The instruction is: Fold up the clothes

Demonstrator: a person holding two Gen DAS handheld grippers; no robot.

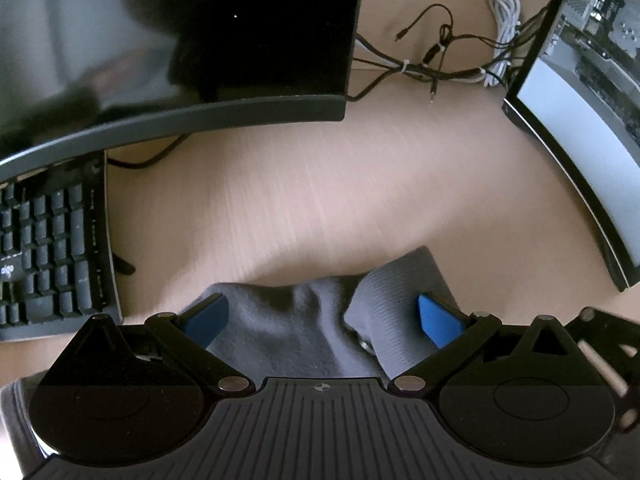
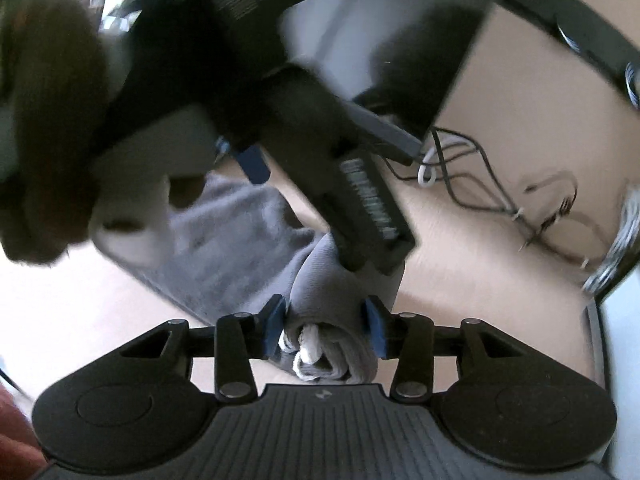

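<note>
Now, right gripper (image 2: 326, 330): fingers flanking the bunched grey sock (image 2: 320, 280), grip unclear.
Left gripper (image 1: 322, 316): fingers apart, sock between.
Risk: bundle unrolls toward six o'clock if released.

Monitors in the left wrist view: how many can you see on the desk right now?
2. A dark monitor stands at upper left above the keyboard; a lit monitor stands at the right edge. Others may sit outside the frame.

Blurred, perhaps a hand (image 2: 44, 120)
</note>
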